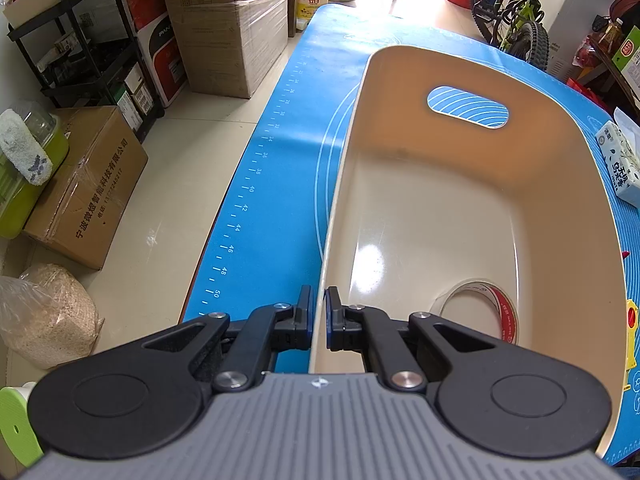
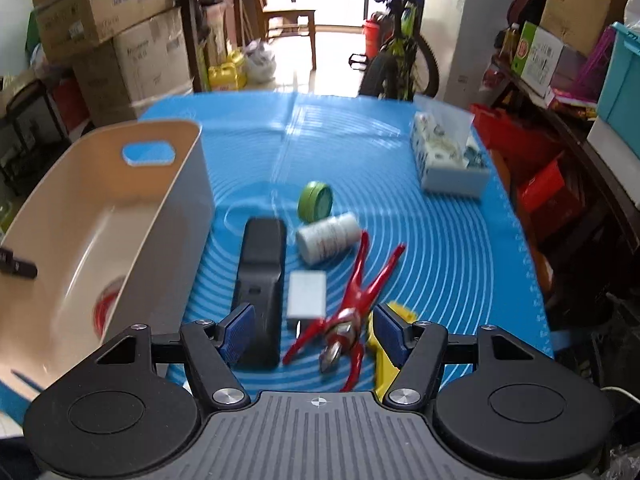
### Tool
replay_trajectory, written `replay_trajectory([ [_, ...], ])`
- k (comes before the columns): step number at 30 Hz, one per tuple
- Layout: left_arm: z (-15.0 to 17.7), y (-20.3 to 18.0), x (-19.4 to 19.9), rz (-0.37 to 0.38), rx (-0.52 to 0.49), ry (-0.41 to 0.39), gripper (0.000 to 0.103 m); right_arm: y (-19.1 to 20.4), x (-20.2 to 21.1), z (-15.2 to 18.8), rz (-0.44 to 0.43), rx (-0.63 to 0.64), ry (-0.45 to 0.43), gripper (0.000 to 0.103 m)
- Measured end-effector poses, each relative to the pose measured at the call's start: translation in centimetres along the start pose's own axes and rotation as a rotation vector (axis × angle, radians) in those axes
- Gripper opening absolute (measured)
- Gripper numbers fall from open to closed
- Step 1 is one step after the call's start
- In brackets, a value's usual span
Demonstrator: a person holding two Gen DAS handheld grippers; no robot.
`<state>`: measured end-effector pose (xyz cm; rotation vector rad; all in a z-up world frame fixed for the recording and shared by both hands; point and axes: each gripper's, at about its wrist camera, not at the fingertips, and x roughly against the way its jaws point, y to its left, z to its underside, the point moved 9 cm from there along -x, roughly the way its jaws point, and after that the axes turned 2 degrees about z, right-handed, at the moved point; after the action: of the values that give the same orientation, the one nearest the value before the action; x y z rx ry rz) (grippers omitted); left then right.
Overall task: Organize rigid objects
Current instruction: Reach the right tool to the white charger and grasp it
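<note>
A cream plastic bin (image 1: 560, 184) stands on the blue mat (image 1: 280, 184). My left gripper (image 1: 318, 316) is shut on the bin's near left rim. A roll of red-printed tape (image 1: 486, 312) lies inside the bin. In the right wrist view the bin (image 2: 168, 184) is at the left. My right gripper (image 2: 314, 330) is open above a red and silver toy figure (image 2: 352, 300). Beside the figure lie a black box-shaped device (image 2: 260, 280), a small grey block (image 2: 307, 294), a white roll (image 2: 328, 236), a green round tin (image 2: 316, 201) and a yellow object (image 2: 386, 356).
A tissue pack (image 2: 448, 160) sits at the mat's far right; it also shows in the left wrist view (image 1: 620, 160). Cardboard boxes (image 1: 224, 28) and a black rack (image 1: 80, 40) line the floor to the left. A bicycle (image 2: 400, 52) stands beyond the table.
</note>
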<state>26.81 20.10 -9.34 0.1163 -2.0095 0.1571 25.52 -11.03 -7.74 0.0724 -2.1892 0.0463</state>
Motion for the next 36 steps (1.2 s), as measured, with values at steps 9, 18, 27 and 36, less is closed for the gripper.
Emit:
replay_trajectory([
  [9, 0.0, 0.0, -0.1, 0.000, 0.000, 0.001, 0.007, 3.4, -1.3, 4.2, -0.069, 0.063, 0.080, 0.072],
  [18, 0.0, 0.0, -0.1, -0.002, -0.003, 0.001, 0.007, 5.8, -3.0, 6.0, -0.121, 0.090, 0.105, 0.072],
  [27, 0.0, 0.1, -0.2, 0.000, -0.005, 0.003, 0.007, 6.9, -4.6, 6.8, -0.149, 0.072, 0.118, 0.072],
  [36, -0.1, 0.1, -0.2, -0.002, -0.006, 0.003, 0.008, 7.8, -5.6, 7.5, -0.117, 0.116, 0.112, 0.071],
])
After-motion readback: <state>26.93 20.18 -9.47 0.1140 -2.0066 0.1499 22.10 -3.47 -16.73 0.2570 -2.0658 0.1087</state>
